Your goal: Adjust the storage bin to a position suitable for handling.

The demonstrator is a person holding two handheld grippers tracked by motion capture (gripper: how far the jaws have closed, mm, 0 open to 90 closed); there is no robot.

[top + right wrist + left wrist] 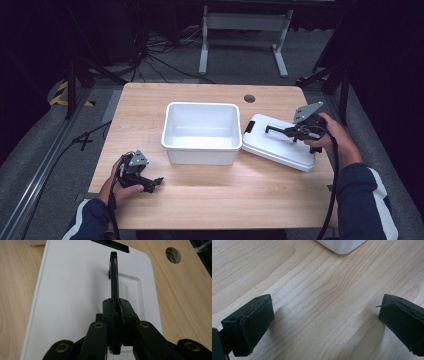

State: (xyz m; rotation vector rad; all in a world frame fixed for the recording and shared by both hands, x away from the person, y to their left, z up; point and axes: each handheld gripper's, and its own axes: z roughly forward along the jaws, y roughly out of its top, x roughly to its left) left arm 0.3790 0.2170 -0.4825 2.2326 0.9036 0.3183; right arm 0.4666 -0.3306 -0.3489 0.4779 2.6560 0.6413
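Right gripper (117, 315) is pinching the lid's black handle (114, 277); the lid (280, 142) sits just right of the white bin (201, 132). Lift it level, then centre it over the bin. Left gripper (150, 182) spread, idle.

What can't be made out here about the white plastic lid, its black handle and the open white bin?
- White plastic lid: near end cut off by the right gripper view's bottom edge, behind the right gripper.
- Thin black handle: clamped stretch hidden between the pads.
- Open white plastic bin: near inner wall hidden by its rim, high view.

bin (340, 245): cut off at top | lid (75, 290) front: behind right claw (117, 312) (partly)
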